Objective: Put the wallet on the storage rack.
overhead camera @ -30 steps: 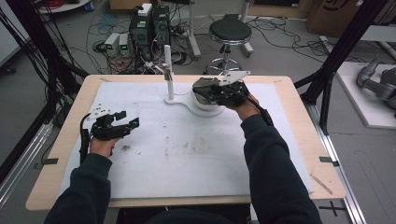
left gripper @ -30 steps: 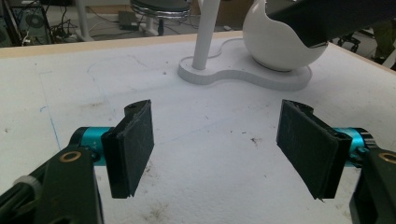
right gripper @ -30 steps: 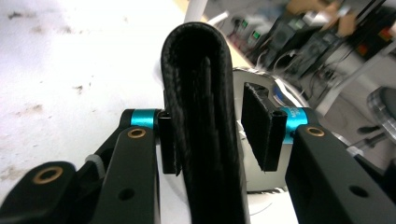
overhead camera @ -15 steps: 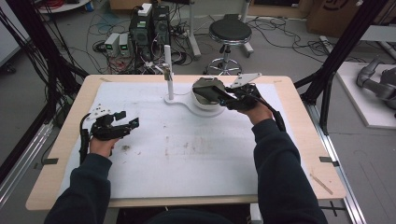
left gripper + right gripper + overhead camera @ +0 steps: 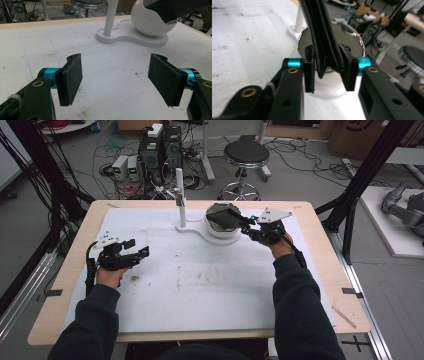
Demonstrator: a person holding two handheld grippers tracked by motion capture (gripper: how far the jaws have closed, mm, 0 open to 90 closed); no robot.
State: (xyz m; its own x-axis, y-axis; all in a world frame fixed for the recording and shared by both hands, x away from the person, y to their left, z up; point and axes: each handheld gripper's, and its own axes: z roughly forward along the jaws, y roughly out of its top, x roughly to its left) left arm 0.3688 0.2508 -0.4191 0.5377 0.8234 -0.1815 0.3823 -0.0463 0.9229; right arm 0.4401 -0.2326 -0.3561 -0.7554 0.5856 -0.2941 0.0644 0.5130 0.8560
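The right gripper [image 5: 246, 223] has its fingers [image 5: 309, 71] closed on the edge of a flat black folded wallet [image 5: 322, 37], which looks like leather or fabric, though the material cannot be told for sure; the wallet [image 5: 224, 217] hangs tilted over the mouth of the white bowl [image 5: 223, 231], its far part over or inside the opening; whether it touches the rim cannot be told. The bowl sits on a white base with an upright post [image 5: 181, 195] at the far middle of the tabletop [image 5: 210, 290]. The left gripper [image 5: 131, 257] hovers well apart near the left edge, fingers [image 5: 72, 77] spread wide and holding nothing. By my judgement the grasp is done and the wallet is either halfway into the bowl or halfway out; releasing or lifting clear is left.
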